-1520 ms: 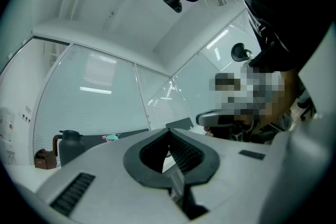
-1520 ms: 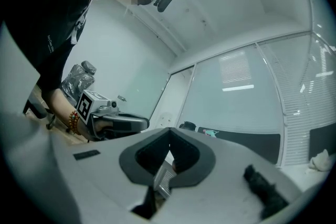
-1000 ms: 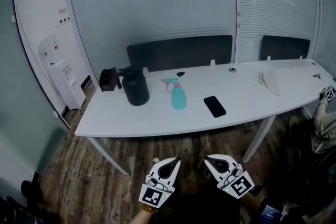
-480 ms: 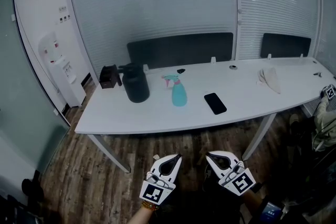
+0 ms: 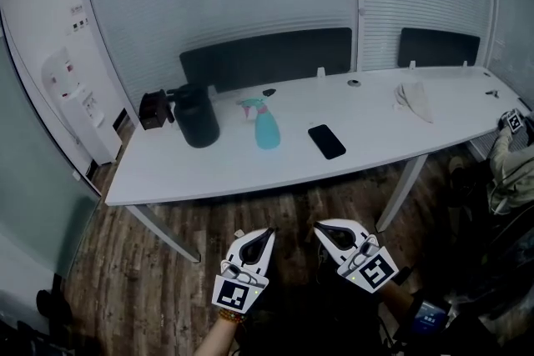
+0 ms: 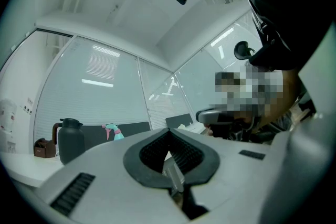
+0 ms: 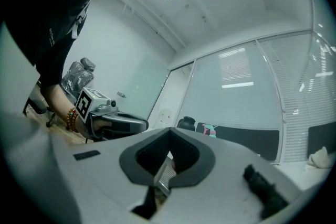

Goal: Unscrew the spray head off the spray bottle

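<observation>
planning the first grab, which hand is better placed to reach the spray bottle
Left, marginally. The left tongs point almost straight at the spray bottle; the right tongs sit off to its side. Both are shut and short of the table.

Behind the spray bottle (image 5: 266,129) a dark thing (image 5: 269,92) is lying, too small to identify; far right of it, the edge is cropping a person (image 5: 511,172).

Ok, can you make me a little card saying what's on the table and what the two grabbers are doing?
table: long, white
spray bottle: teal, upright, near the middle
spray head: on the bottle
jug: black, left of the bottle
phone: dark, lying flat, right of the bottle
cloth: pale, far right
left gripper: shut, empty, short of the table
right gripper: shut, empty, short of the table
</observation>
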A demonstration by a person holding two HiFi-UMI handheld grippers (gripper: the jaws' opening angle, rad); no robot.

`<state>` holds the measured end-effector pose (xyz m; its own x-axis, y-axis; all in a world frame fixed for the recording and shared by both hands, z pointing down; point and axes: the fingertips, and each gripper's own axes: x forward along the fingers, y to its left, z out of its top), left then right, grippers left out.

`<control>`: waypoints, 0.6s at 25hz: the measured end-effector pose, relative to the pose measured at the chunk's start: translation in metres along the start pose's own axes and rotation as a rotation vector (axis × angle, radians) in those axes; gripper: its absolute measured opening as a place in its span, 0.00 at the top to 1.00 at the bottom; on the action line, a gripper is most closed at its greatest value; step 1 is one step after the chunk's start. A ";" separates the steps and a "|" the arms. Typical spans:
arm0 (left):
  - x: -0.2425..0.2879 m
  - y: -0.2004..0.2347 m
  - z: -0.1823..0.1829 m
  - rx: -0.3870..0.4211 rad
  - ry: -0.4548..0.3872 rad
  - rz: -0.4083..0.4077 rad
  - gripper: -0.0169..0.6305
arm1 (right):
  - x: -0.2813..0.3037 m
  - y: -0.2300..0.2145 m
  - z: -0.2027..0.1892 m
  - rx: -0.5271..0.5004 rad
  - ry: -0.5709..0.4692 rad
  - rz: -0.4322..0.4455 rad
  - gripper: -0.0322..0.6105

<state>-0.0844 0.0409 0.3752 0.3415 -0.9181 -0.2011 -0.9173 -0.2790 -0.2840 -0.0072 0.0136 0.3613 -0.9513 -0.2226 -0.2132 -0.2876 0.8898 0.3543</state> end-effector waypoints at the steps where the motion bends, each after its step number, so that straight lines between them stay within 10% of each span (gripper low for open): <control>1: 0.000 -0.001 -0.001 0.000 0.001 -0.003 0.96 | -0.001 0.001 0.001 -0.001 -0.002 0.001 0.95; 15: -0.001 -0.001 -0.002 -0.010 0.001 -0.006 0.96 | 0.001 0.007 0.001 0.004 0.000 0.001 0.95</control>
<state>-0.0843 0.0417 0.3775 0.3473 -0.9165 -0.1986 -0.9171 -0.2877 -0.2759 -0.0104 0.0199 0.3622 -0.9516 -0.2215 -0.2130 -0.2860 0.8918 0.3505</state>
